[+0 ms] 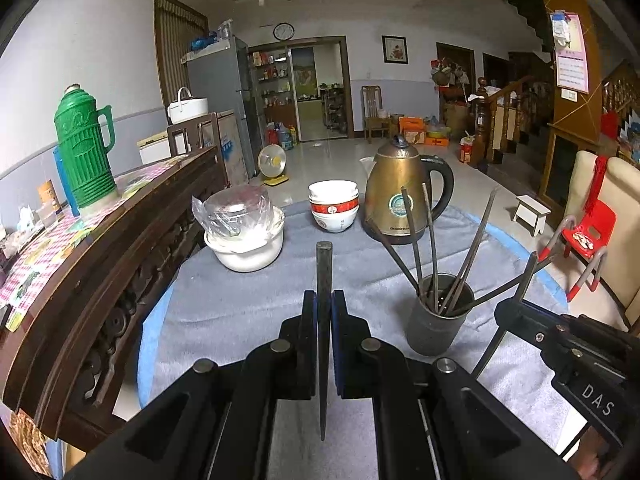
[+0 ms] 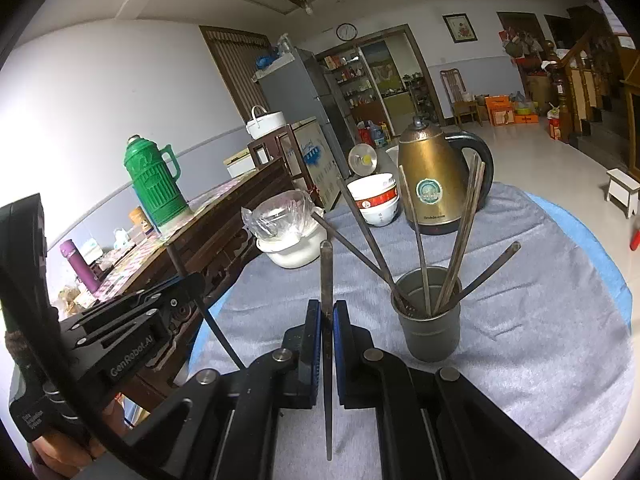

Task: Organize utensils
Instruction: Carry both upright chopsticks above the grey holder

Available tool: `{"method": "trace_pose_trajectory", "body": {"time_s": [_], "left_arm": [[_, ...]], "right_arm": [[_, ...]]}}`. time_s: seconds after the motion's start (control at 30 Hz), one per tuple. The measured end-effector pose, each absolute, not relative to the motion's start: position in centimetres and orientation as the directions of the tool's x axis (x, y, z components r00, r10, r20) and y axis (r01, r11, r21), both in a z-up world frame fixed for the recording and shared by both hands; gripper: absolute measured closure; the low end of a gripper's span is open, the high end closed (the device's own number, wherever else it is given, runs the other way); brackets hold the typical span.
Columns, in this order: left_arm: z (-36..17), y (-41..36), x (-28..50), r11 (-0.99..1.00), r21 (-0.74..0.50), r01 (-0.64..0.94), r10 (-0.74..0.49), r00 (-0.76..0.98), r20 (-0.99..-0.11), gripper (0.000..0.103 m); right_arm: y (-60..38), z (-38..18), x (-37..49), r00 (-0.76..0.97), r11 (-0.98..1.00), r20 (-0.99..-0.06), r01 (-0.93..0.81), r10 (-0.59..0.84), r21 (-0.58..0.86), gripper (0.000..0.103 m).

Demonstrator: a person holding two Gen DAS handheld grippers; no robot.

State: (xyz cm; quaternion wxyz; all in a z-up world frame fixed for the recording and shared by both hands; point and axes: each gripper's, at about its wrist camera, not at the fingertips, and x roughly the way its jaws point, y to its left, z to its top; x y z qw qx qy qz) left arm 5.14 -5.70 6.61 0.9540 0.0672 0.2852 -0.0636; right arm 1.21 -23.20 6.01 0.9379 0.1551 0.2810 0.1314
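A grey metal cup [image 1: 436,322] [image 2: 430,320] stands on the grey towel and holds several dark chopsticks [image 1: 430,240] [image 2: 460,236] fanned outward. My left gripper [image 1: 324,300] is shut on one dark chopstick [image 1: 324,272], held upright, left of the cup. My right gripper [image 2: 327,308] is shut on another chopstick [image 2: 326,276], upright, also left of the cup. The right gripper shows in the left wrist view [image 1: 520,300] just right of the cup; the left gripper shows in the right wrist view [image 2: 188,280] at far left.
A brass electric kettle [image 1: 400,196] [image 2: 436,176], stacked white bowls [image 1: 334,206] [image 2: 376,200] and a plastic-covered white pot [image 1: 244,236] [image 2: 288,236] stand at the table's back. A dark wooden sideboard [image 1: 120,248] with a green thermos [image 1: 84,152] lies left.
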Motion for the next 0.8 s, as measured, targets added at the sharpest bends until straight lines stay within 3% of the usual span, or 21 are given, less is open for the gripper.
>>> {"method": "trace_pose_trajectory", "body": {"time_s": [0.53,0.8], "left_arm": [[8.3,-6.7,5.2,0.977,0.096,0.189,-0.110,0.839,-0.533,0.097],[10.2,-7.1,6.6,0.969,0.043,0.242,-0.181,0.821,-0.542,0.097]], "right_arm": [[-24.4,7.9,1.2,0.830,0.921,-0.459,-0.153,0.317,0.358,0.097],[-25.6,9.8,2.0,0.849,0.934,-0.446,-0.137,0.283,0.332,0.097]]}}
